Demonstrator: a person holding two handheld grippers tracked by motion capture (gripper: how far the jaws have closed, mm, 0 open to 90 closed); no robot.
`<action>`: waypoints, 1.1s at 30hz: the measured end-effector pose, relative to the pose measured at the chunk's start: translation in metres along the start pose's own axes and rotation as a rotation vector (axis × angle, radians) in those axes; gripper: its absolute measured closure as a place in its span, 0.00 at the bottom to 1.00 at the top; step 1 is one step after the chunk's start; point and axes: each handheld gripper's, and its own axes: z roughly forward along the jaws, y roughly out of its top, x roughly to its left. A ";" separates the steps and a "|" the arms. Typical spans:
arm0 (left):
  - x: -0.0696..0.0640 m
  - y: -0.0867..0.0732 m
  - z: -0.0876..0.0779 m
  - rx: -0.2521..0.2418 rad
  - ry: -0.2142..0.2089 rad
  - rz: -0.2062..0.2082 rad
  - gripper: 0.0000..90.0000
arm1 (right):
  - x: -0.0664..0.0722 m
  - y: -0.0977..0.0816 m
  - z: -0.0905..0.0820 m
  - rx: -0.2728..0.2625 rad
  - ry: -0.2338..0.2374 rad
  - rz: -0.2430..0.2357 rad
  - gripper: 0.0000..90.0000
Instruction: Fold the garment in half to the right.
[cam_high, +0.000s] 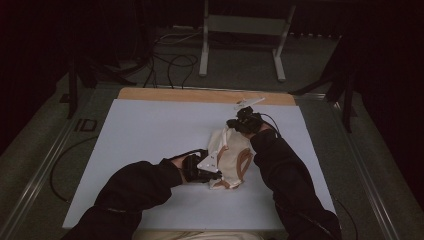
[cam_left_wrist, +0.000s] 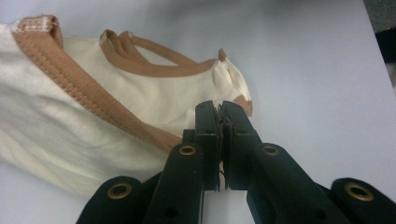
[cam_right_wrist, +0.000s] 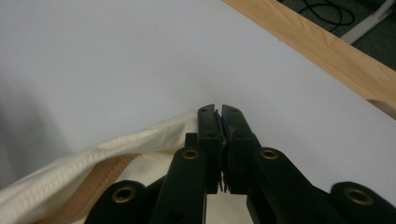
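pinching a soft, light cloth (cam_high: 231, 156) at two edges, mid-table (cam_high: 150, 130).
left gripper (cam_left_wrist: 218, 108) is pressed closed on the near hem, right gripper (cam_right_wrist: 218, 111) on the far hem; limp cream knit with tan ribbed bands, best held by its seams, likely to sag and bunch.

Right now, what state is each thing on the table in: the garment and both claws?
Cream garment with tan trim: crumpled, lying on the white table, pinched at two edges.
Left claw: shut on the garment's near edge.
Right claw: shut on the garment's far hem.
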 end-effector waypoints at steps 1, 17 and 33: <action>0.000 0.002 0.002 -0.002 -0.002 0.004 0.97 | -0.001 -0.001 -0.001 -0.003 -0.001 0.005 0.98; 0.000 0.017 0.023 -0.007 -0.026 0.026 0.97 | -0.019 -0.027 -0.011 0.001 -0.017 0.065 0.97; -0.002 0.030 0.045 -0.010 -0.043 0.034 0.97 | -0.033 -0.045 -0.009 0.011 -0.033 0.112 0.97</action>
